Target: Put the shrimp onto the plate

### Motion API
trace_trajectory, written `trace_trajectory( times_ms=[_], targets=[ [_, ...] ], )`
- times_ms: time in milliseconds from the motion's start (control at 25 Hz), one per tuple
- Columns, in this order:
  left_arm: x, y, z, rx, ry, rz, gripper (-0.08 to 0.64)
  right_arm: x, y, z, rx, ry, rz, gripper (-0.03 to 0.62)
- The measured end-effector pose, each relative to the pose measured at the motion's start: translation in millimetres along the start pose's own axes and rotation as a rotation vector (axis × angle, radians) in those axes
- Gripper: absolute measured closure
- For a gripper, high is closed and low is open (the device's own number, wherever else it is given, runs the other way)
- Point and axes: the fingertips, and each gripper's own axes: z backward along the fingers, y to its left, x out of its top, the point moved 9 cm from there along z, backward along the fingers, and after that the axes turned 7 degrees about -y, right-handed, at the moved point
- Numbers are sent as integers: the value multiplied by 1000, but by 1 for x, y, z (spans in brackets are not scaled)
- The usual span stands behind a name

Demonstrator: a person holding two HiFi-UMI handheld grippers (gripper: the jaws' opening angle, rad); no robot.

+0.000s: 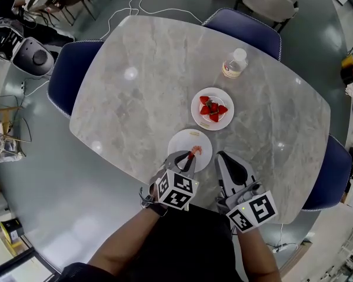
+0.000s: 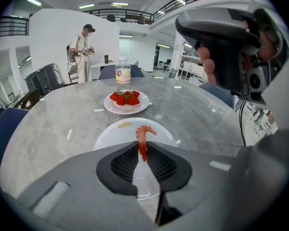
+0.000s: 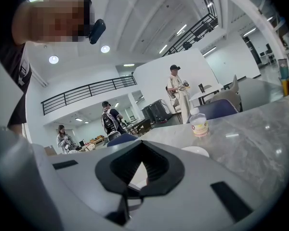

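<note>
A small orange-pink shrimp (image 2: 142,139) is pinched by its tail end between the jaw tips of my left gripper (image 2: 142,152). Its curled end pokes out over the empty white plate (image 2: 114,131). In the head view the shrimp (image 1: 192,153) hangs at the near part of that plate (image 1: 182,141), with the left gripper (image 1: 190,158) just behind it. I cannot tell if the shrimp touches the plate. My right gripper (image 1: 222,156) sits to the right of the plate, jaws together and empty; its own view shows the right gripper (image 3: 137,173) shut on nothing.
A second plate with strawberries (image 1: 212,108) stands just beyond the white plate, and a small water bottle (image 1: 235,63) stands farther back. Blue chairs (image 1: 70,69) ring the marble table (image 1: 141,81). The table's near edge runs right under both grippers.
</note>
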Motion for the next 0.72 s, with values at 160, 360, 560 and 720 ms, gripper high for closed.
trace_trajectory(
  times_ms=[160, 360, 560, 720],
  targets=[
    [-3, -1, -7, 7, 47, -15, 506, 0, -4, 4, -7, -3, -7, 591],
    [-4, -1, -11, 1, 74, -13, 506, 6, -5, 10, -17, -4, -14, 591],
    [0, -1, -5, 22, 73, -25, 506, 11, -3, 15, -28, 11, -19, 591],
    [17, 0, 18, 41, 29, -13, 506, 25, 6, 17, -28, 35, -10, 591]
  ],
)
